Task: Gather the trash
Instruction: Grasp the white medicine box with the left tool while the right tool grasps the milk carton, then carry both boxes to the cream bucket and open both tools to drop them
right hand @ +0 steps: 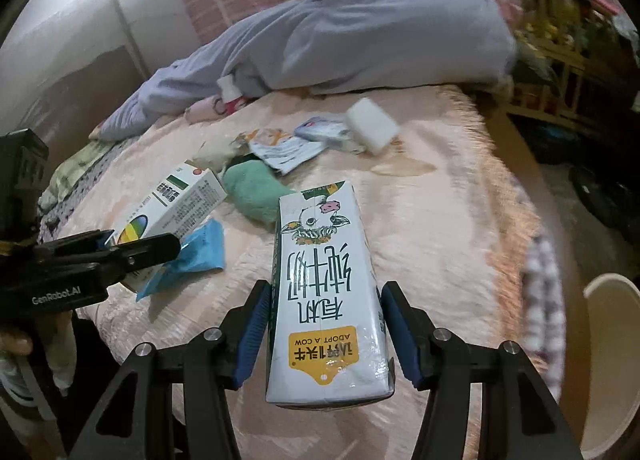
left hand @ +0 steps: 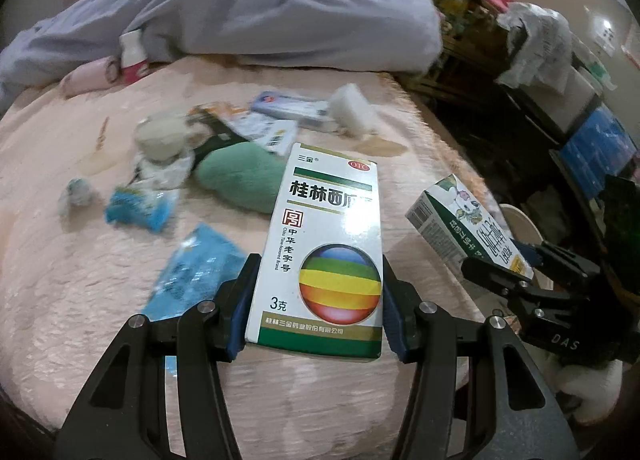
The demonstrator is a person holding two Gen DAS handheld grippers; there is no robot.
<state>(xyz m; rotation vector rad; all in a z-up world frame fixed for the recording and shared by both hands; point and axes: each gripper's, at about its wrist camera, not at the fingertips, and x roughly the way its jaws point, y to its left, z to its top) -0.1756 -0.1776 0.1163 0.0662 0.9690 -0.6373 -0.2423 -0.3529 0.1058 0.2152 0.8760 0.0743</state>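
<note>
Left gripper (left hand: 314,300): both blue pads pressed flat against the sides of a white medicine box (left hand: 326,248) with a green band and a rainbow-striped ball printed on it; the box is clamped and stands upright between the fingers, above the near part of the bed (left hand: 80,292).

Right gripper (right hand: 326,332): a white milk carton (right hand: 326,292) with a cow drawing and a yellow label sits between its fingers. The left blue pad lies against the carton's side; at the right pad a thin gap seems to show, so whether the grip is firm I cannot tell. The carton is over the near edge of the bed, toward its right side.

Bed cover: pink, plush, with a pale stain toward the far right.

Loose items on the cover, middle to far:
- green plush piece (left hand: 240,180), centre
- blue wrapper (left hand: 196,268), near left
- second blue wrapper (left hand: 140,206), left
- white foam block (left hand: 352,108), far right
- flat printed packets (left hand: 288,108), far centre, beside the block
- crumpled pale wad (left hand: 164,138), left of centre

Far edge: a person in lavender clothing (left hand: 280,12) lies across it.

Floor right of the bed: a white bin rim (right hand: 612,340).
</note>
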